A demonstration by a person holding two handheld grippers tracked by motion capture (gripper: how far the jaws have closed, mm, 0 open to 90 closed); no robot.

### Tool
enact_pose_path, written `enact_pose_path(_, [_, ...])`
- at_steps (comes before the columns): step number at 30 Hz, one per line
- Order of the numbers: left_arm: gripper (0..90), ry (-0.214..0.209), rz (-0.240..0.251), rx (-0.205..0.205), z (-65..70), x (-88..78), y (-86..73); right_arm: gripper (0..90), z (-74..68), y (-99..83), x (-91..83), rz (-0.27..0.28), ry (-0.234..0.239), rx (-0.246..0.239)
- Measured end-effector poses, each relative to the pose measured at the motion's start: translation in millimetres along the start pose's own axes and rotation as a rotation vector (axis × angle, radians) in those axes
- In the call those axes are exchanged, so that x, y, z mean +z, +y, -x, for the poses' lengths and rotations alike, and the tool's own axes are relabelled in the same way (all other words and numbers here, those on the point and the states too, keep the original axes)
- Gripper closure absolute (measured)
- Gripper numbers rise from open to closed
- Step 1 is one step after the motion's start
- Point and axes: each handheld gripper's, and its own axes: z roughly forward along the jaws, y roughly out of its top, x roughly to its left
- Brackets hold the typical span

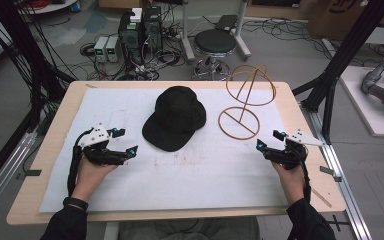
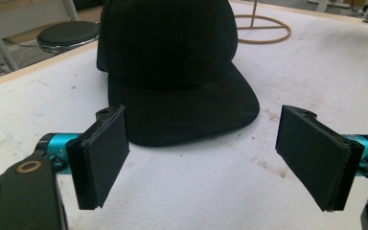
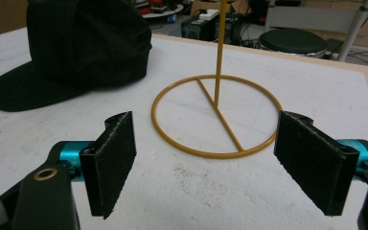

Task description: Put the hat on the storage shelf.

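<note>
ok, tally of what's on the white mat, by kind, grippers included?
Black cap: 1
Yellow wire hat stand: 1
Handheld grippers, jaws open: 2, left gripper and right gripper
Total: 4

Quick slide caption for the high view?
Open left gripper and right gripper flank black cap beside wire stand.

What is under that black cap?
The black cap lies directly on the white mat covering the wooden table, brim toward the person. Whatever may sit inside its crown is hidden by the fabric.
</note>
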Motion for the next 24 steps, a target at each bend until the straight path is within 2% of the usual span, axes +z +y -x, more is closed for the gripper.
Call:
enact_pose_path(16, [18.7, 0.018, -0.014, 0.005, 0.8, -5.1, -3.7, 23.4, -2.2, 2.4, 6.8, -0.003, 0.019, -0.011])
enact_pose_path(23, [18.7, 0.025, -0.013, 0.001, -0.3, -6.6, -4.9, 26.7, -6.0, 5.6, 11.1, -0.004, 0.041, -0.016])
enact_pose_path(24, [18.7, 0.029, -0.016, -0.001, -0.5, -7.0, -5.2, 29.2, -8.4, 8.1, 13.0, -0.001, 0.064, -0.023])
